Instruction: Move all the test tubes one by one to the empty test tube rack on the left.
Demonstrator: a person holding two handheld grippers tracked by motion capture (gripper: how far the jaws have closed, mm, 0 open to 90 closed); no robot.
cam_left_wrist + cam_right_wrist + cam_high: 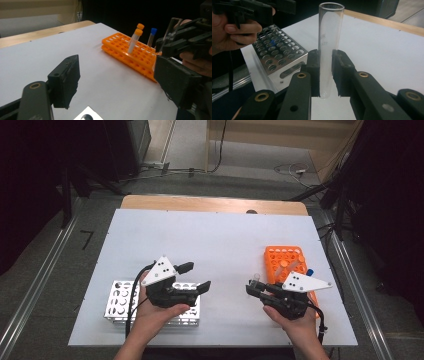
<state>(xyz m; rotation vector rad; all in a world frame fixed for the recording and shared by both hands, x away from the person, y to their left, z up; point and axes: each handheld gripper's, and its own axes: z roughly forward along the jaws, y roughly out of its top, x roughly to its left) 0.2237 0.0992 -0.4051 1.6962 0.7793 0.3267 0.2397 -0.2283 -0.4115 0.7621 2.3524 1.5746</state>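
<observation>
Orange rack behind right tool (capped tubes).

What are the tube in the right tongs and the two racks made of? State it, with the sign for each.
Tube: clear glass or hard plastic, glossy; the table shows through it, and faint print sits on its wall. Which of the two, the look leaves open.
Orange rack: likely moulded plastic, evenly coloured, slightly shiny.
Silver rack: looks like metal; grey sheen, thin perforated plate.
</observation>
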